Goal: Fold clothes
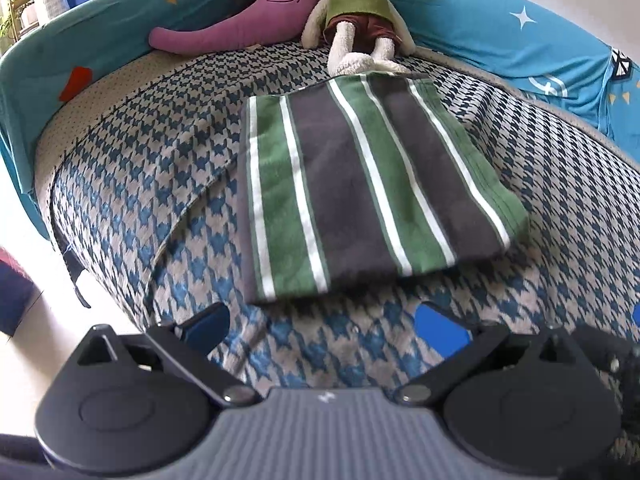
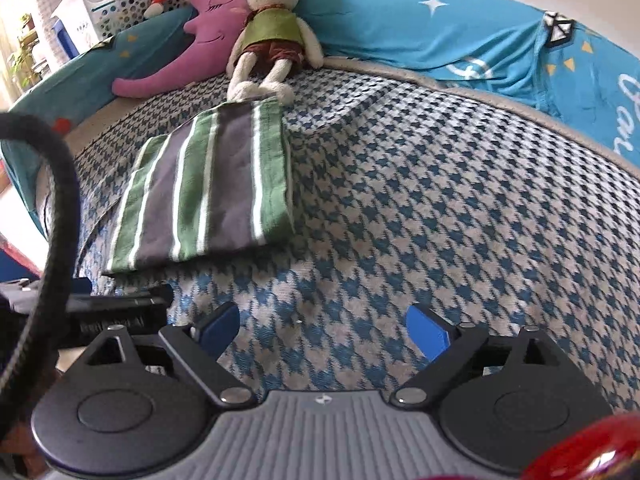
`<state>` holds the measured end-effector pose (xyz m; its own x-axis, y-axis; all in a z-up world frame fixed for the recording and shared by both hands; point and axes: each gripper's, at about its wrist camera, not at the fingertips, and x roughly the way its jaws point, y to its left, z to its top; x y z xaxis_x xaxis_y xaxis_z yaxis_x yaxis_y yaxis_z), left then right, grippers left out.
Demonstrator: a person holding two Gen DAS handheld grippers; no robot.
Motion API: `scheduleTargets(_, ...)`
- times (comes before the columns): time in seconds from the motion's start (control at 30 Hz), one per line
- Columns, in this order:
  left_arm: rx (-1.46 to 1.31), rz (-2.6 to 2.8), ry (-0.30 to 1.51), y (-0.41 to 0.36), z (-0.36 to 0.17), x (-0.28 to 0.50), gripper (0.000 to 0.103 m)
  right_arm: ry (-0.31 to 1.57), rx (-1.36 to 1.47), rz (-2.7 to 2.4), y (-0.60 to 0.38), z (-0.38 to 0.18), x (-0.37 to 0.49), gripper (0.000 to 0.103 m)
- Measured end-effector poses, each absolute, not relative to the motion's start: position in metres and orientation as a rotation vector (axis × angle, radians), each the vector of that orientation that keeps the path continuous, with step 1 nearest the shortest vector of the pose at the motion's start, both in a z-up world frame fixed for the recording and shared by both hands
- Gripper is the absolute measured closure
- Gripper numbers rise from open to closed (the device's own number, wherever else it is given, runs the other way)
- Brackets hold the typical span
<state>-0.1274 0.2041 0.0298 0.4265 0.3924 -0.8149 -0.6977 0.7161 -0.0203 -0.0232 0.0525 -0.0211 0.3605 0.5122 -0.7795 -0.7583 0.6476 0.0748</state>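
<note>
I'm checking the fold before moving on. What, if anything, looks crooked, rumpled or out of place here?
Little stands out. The striped cloth lies flat in a neat rectangle on the bed cover. Only its far edge reaches the feet of the stuffed rabbit. Both grippers are open and empty.
</note>
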Motion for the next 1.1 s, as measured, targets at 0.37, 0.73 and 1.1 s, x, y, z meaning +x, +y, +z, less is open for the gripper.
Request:
scheduleTargets(0.37, -0.406, 0.748, 0.913, 0.199, 0.023, -0.138, 0.000, 0.879, -0.383, 0.869, 0.082, -0.027, -0.013, 0.012)
scheduleTargets(0.73, -0.468, 0.799, 0.917, 0.207, 0.022, -0.134, 0.000, 0.957, -0.280, 0.812, 0.090, -0.030, 0.015, 0.012)
scheduleTargets(1.1, -0.474, 0.816, 0.917, 0.203, 0.020, -0.127, 0.000, 0.927, -0.298, 0.790, 0.089, -0.028, 0.011, 0.012)
